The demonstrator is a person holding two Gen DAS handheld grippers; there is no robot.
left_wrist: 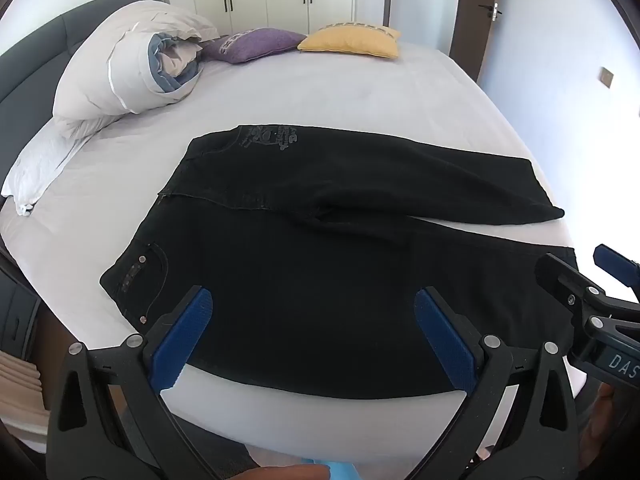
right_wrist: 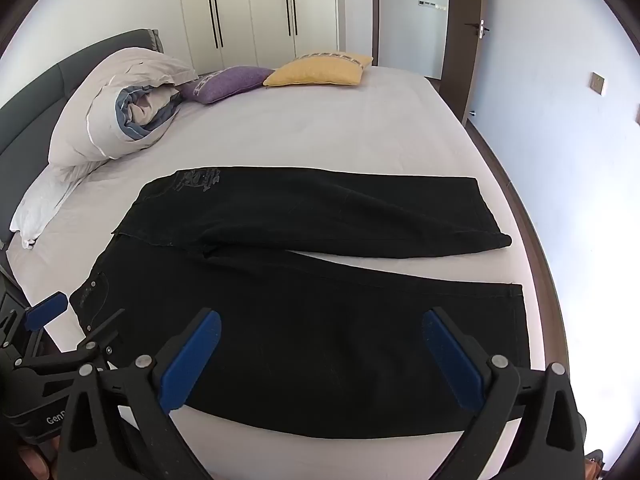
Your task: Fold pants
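Note:
Black pants lie flat on the white bed, waistband to the left, two legs spread apart to the right. They also show in the right wrist view. My left gripper is open and empty, above the near leg close to the waist. My right gripper is open and empty, above the near leg further toward the hem. The right gripper shows at the right edge of the left wrist view; the left gripper shows at the left edge of the right wrist view.
A rolled duvet, a white pillow, a purple cushion and a yellow cushion lie at the head of the bed. Wardrobe doors stand behind. A bedside unit is at the left.

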